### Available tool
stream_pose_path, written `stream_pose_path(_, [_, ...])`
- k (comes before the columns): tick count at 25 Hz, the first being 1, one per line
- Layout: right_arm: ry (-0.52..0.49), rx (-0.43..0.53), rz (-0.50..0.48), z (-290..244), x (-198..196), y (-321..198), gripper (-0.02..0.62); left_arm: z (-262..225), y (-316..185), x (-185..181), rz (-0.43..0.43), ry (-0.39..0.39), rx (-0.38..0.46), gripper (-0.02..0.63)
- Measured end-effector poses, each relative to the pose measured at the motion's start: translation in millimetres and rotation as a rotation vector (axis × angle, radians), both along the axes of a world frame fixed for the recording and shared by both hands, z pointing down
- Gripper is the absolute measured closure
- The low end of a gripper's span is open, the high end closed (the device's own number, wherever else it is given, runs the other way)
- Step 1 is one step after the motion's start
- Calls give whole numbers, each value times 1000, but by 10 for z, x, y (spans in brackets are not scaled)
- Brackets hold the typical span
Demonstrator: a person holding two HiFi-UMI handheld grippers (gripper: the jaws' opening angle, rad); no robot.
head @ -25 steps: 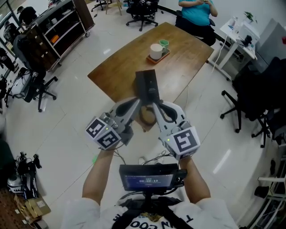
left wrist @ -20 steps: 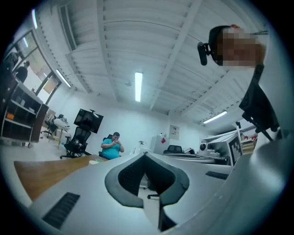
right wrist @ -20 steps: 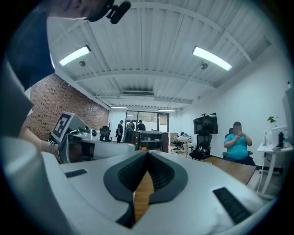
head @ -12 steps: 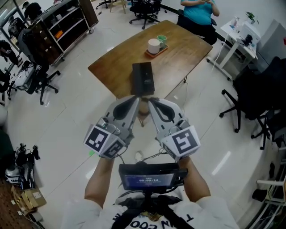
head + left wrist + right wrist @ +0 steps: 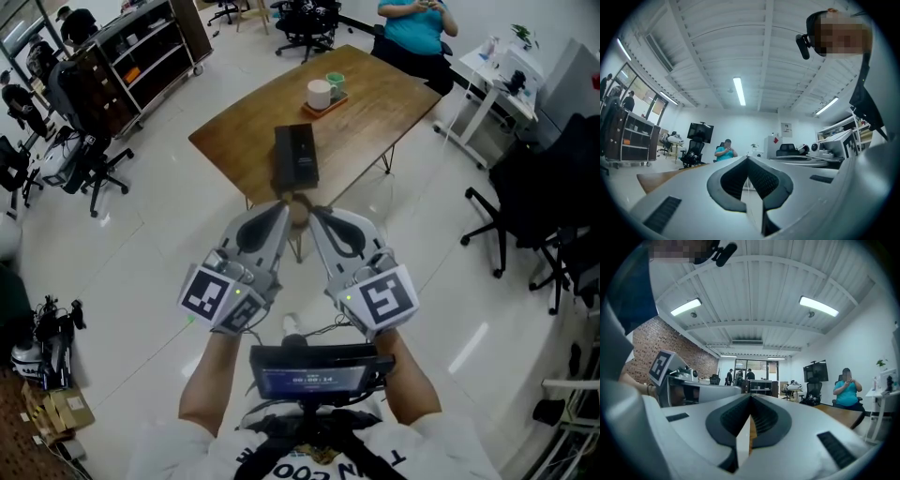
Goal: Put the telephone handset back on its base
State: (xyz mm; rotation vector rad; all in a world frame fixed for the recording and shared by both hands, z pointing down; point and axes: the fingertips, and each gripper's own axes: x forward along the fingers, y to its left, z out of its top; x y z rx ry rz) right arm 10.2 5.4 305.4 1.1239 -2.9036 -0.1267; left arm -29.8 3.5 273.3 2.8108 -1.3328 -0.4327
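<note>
Telephone (image 5: 295, 157) has receded from left gripper (image 5: 279, 211) and right gripper (image 5: 316, 214).

The left gripper (image 5: 283, 212) and right gripper (image 5: 315, 214) are pale grey shells with dark grey ribbed padding inside the jaws. Each carries 1 white cube (image 5: 217, 298) printed with black square markers, with a small green light (image 5: 236, 292) beside it. Thin black cables (image 5: 323, 330) run to a black box (image 5: 317, 377) with a lit screen at the chest. The person wears a white short-sleeved shirt (image 5: 159, 448) with dark lettering.
</note>
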Motion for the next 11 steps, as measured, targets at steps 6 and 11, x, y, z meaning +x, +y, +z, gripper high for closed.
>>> stream_pose_path(6, [-7, 4, -5, -40, 104, 125, 595, -7, 118, 121, -13, -10, -6, 606])
stream_pose_path(11, [-6, 9, -9, -81, 83, 207, 595, -71, 206, 139, -12, -14, 12, 606])
